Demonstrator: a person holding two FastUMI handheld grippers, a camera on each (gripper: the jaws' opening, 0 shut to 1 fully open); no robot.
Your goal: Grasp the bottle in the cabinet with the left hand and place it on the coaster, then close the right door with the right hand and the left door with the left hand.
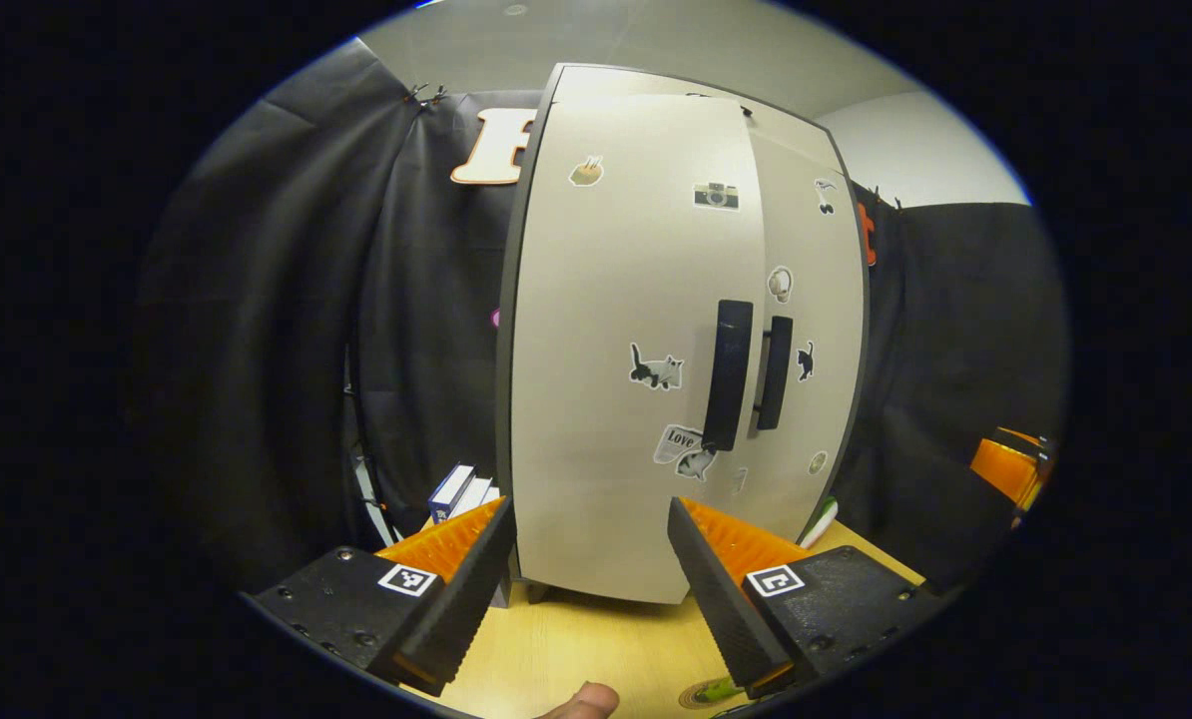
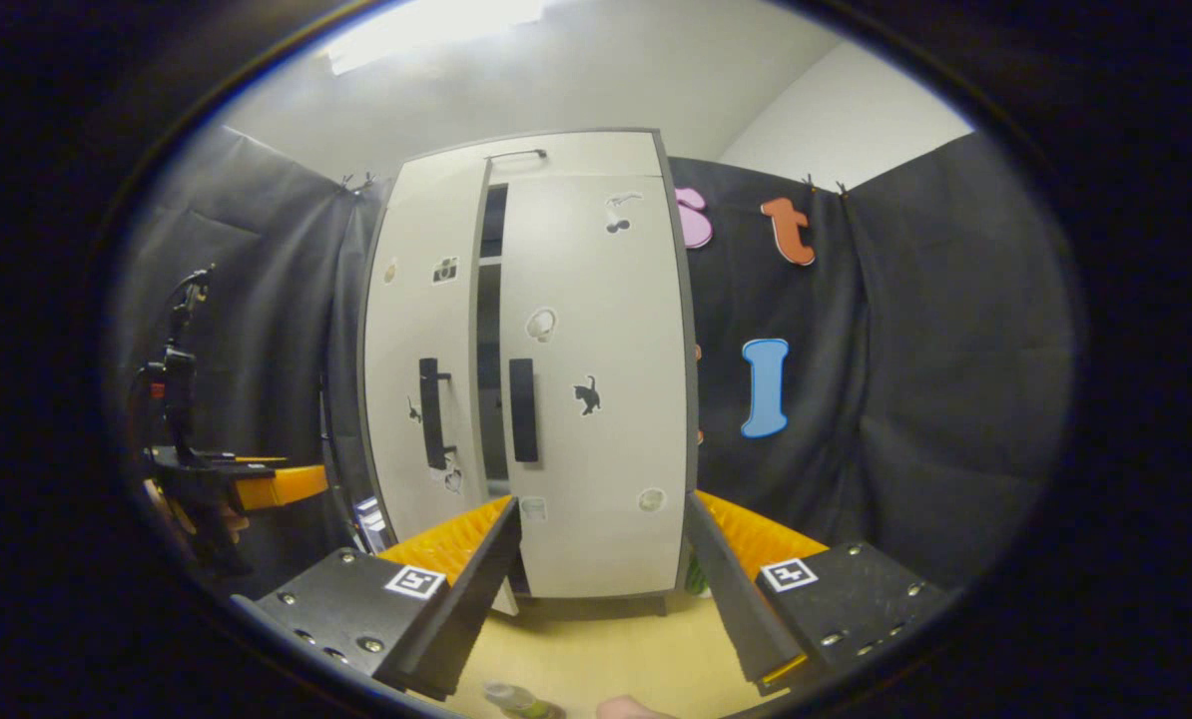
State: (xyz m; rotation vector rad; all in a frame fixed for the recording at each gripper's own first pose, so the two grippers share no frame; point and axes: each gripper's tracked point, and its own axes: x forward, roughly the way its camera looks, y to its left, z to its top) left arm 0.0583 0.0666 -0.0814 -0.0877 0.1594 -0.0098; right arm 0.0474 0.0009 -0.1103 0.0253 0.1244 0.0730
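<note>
The bottle (image 2: 518,701) sits at the counter's (image 2: 596,639) near edge — cut off, axis unclear. Beyond, the cabinet's left door (image 2: 421,399) stands slightly ajar (right door (image 2: 596,399) shut). Both grippers (image 1: 588,589) (image 2: 601,589) hold jaws wide, empty.

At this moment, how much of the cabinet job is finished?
The right door sits flush, so that step looks done. The left door is ajar, with a dark gap beside it, so closing it is left. Both grippers hang open, holding nothing. The bottle at the table edge suggests placement happened; coaster unclear.
</note>
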